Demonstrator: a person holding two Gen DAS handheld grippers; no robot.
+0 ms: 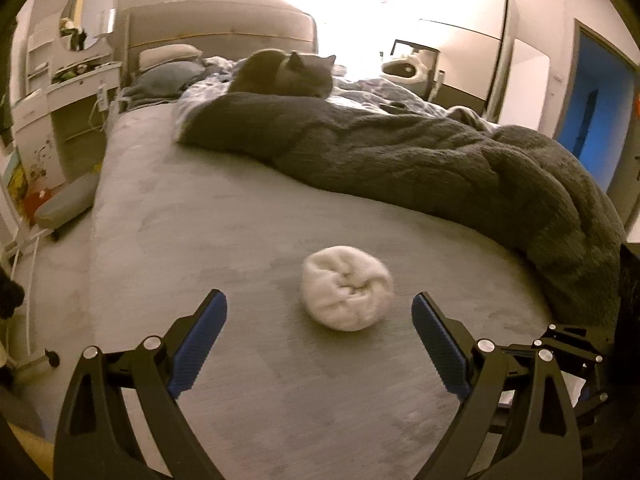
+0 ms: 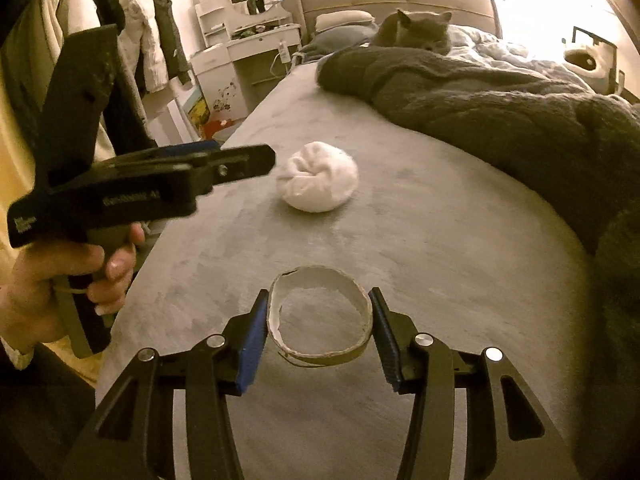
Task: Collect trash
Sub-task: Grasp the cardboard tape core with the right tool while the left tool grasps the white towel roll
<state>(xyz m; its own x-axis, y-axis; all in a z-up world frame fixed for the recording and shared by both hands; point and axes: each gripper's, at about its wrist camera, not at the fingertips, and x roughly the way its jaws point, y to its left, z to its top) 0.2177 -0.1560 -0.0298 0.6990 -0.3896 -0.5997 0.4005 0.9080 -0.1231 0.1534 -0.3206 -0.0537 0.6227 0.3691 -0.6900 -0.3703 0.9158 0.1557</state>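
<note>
A cardboard ring [image 2: 320, 316] is clamped between the jaws of the right gripper [image 2: 319, 332] above the bed [image 2: 440, 220], its open axis facing upward. The left gripper [image 1: 319, 320] is held wide open, empty, before a white wad [image 1: 347, 287] near the bed's left edge.

Tissue wad [image 2: 318, 178] on bed [image 2: 440, 240]; cardboard ring [image 2: 320, 316] nearer; cat [image 2: 416, 30] behind blanket [image 2: 480, 96].

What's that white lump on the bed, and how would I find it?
Start at the big bed with the grey cat near the headboard. Below the rumpled dark blanket, on bare grey cover, sits a crumpled white ball: round, soft, the only white thing there.
</note>
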